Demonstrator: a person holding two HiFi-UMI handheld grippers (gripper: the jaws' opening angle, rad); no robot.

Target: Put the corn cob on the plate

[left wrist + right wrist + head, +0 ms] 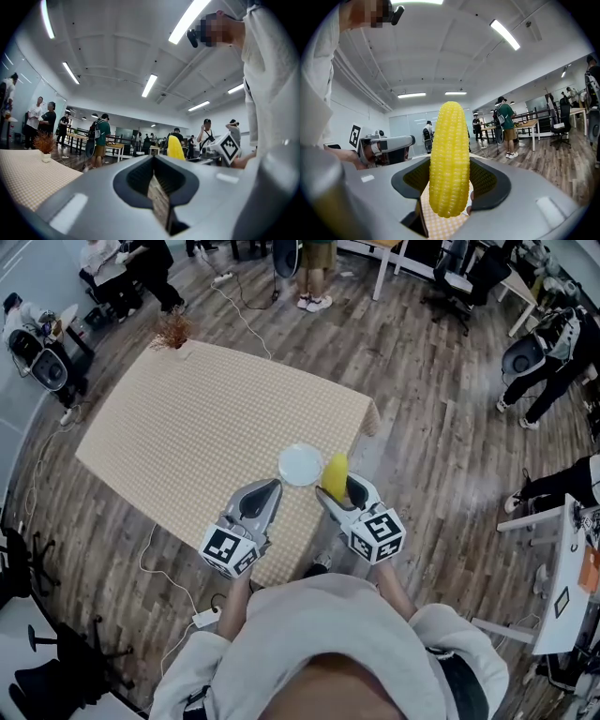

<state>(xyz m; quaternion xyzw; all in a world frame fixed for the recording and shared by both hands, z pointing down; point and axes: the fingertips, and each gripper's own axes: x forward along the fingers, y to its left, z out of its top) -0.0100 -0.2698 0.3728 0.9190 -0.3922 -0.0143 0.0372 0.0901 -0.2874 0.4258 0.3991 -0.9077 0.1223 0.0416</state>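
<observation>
Yellow corn cob (335, 474) is clamped in the right gripper (336, 493), head view. Both grippers are held out side by side in front of the person, over the near edge of the table (187, 427). The left gripper (269, 487) has its jaws together. A tan checked cloth covers the table, which stands on a wood-plank floor (422, 427). A potted dried plant (172, 332) stands at the far corner. The white plate (300, 465) lies on the cloth between the two gripper tips. The cob is held just beside the plate's right rim, not on it.

Left gripper view: the jaws point roughly level, closed on each other, gripping nothing. The cloth shows at lower left; strip lights line the ceiling (117, 56), and people stand at desks beyond.

Right gripper view: the jaws grip the cob upright at its lower half, with its tip rising above them. The checked cloth shows below.
</observation>
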